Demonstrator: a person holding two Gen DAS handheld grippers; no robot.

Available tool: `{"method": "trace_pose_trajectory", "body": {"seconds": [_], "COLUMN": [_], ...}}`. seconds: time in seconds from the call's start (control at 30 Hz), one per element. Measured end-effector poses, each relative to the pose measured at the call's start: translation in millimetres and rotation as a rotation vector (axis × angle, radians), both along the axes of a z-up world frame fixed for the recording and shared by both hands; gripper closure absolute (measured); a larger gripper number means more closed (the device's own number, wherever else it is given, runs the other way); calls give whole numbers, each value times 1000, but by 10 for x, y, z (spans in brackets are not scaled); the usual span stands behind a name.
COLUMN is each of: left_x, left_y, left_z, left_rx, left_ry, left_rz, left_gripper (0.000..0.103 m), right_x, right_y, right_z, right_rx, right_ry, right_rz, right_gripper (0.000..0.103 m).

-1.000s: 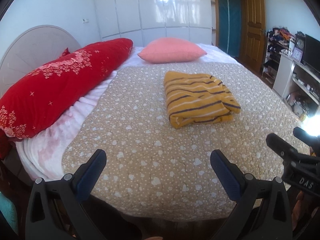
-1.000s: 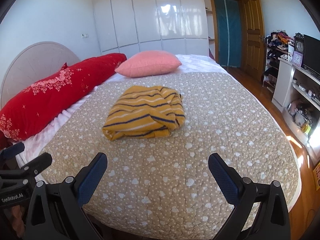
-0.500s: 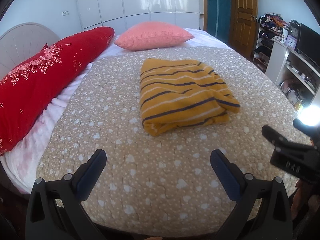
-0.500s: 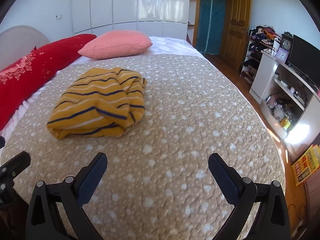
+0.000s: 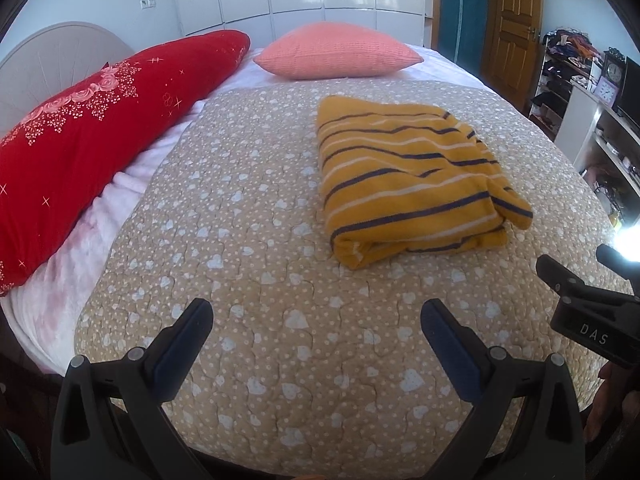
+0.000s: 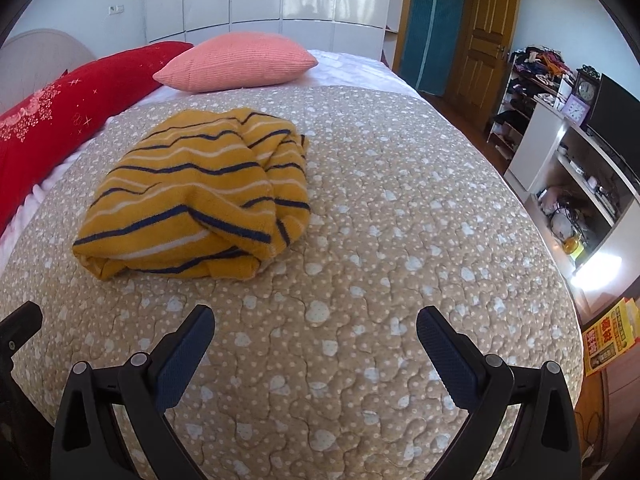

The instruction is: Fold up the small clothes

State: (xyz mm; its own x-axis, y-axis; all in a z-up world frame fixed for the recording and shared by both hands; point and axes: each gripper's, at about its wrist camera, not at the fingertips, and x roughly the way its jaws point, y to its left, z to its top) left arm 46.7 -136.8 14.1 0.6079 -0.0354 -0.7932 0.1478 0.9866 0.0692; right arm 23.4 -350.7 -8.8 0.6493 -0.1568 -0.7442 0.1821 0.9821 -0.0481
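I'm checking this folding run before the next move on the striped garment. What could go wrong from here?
The yellow striped garment lies bunched, with a loose flap draped over its right side, so a pinch there may lift only one layer and undo the folds. Both left tongs and right tongs are open and short of the garment, above the soft quilt, so a low grab could catch quilt fabric too.

"DAS" in white letters on black plastic right gripper [image 5: 592, 276] body; yellow box [image 6: 608, 336] print unreadable.
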Motion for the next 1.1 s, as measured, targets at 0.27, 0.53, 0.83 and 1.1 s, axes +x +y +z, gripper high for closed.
{"method": "trace_pose_trajectory", "body": {"seconds": [0.27, 0.53, 0.83, 1.1], "left_x": [-25, -173, -275, -275], "left_y": [-4, -61, -107, -111], "left_z": [15, 158, 192, 175], "left_rx": [-2, 37, 38, 22], "left_ry": [-2, -51, -58, -51], "left_rz": [2, 23, 9, 2], "left_gripper": [0, 0, 0, 0], "right_x": [-17, -189, -330, -334], "right_y": [60, 104, 223, 246], "right_z": [39, 148, 181, 192], "right_rx": [-6, -4, -16, -10], "right_ry": [-8, -54, -70, -86], "right_rz": [13, 48, 84, 98], "right_gripper": [0, 0, 0, 0]}}
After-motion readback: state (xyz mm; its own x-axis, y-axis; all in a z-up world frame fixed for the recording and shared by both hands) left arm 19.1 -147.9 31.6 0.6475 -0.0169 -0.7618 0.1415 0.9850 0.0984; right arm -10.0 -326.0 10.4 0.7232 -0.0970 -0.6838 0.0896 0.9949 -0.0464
